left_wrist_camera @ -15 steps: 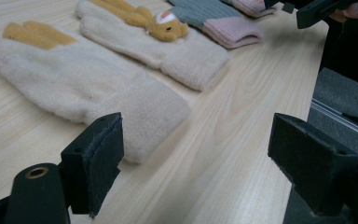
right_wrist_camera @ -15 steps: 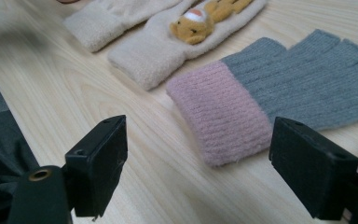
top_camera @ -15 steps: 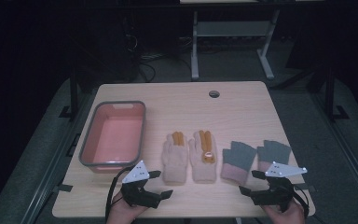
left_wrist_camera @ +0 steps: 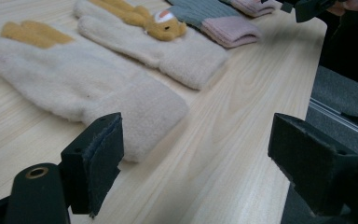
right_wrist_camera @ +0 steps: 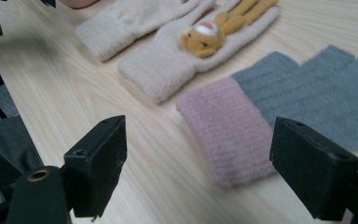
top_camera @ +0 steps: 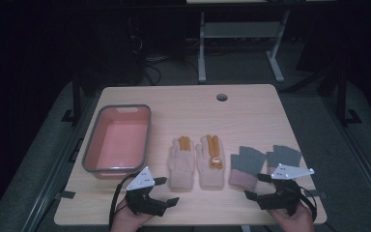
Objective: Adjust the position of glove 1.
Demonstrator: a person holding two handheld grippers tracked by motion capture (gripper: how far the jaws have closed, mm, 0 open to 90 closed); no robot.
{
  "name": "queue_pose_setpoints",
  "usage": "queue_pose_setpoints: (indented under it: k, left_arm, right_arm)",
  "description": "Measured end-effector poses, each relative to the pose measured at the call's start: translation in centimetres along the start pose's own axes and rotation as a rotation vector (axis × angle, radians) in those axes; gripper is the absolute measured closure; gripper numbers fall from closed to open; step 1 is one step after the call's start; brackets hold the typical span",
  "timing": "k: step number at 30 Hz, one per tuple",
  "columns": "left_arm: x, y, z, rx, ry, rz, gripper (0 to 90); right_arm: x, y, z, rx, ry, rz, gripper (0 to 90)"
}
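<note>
Pale wood table (top_camera: 251, 111) carries everything, and its near edge cuts off both wrists, so of the person just two hands show at the bottom of the high view. Dark floor and furniture behind the table are too dim to make out.

Counted from left to right: one pink tub (top_camera: 118, 140) with a grey rim, two cream gloves (top_camera: 181, 166) with orange fingers, and two grey gloves (top_camera: 245, 166) with pink cuffs. The right cream glove bears a small orange bear figure (left_wrist_camera: 165, 25), whose details blur in both gripper views. The second grey glove (top_camera: 284, 157) is partly hidden behind the right gripper's grey plate.

Left gripper (top_camera: 166, 191) rests at the near edge, just in front of the tub and beside the left cream glove's cuff; its jaws stand wide apart with nothing between them. In the left gripper view the cuff lies just beyond the left jaw, not touching it. Right gripper (top_camera: 253, 187) sits at the near right, jaws likewise spread and empty, pointing toward the pink cuff (right_wrist_camera: 230, 133) of the nearer grey glove, which lies between the jaws' line of sight but ahead of them.

Compared with half a second earlier, nothing has shifted: gloves, tub and both grippers keep their places.
</note>
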State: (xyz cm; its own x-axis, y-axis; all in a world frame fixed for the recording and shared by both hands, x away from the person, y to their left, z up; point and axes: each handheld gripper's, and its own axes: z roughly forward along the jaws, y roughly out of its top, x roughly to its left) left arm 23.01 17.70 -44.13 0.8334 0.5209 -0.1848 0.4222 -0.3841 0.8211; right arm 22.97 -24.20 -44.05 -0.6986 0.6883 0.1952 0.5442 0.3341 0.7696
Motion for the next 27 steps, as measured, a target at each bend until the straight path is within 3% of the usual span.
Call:
queue_pose_setpoints:
  k: [8, 13, 20, 27]
  left_arm:
    - [0.1, 0.1, -0.1, -0.008, 0.009, -0.006, 18.2]
    - [0.2, 0.0, -0.2, -0.01, 0.014, -0.01, 18.2]
    - [0.3, 0.1, -0.3, -0.016, 0.009, -0.004, 18.2]
    - [0.0, 0.1, -0.3, -0.024, 0.001, -0.005, 18.1]
  right_arm:
    - [0.3, 2.0, 1.8, 0.074, 0.009, -0.057, 17.0]
    - [0.5, 3.2, 2.4, 0.098, 0.027, -0.059, 16.9]
    - [0.8, 6.2, 2.6, 0.112, 0.059, -0.074, 16.7]
    - [1.0, 9.2, 4.4, 0.177, 0.077, -0.127, 16.2]
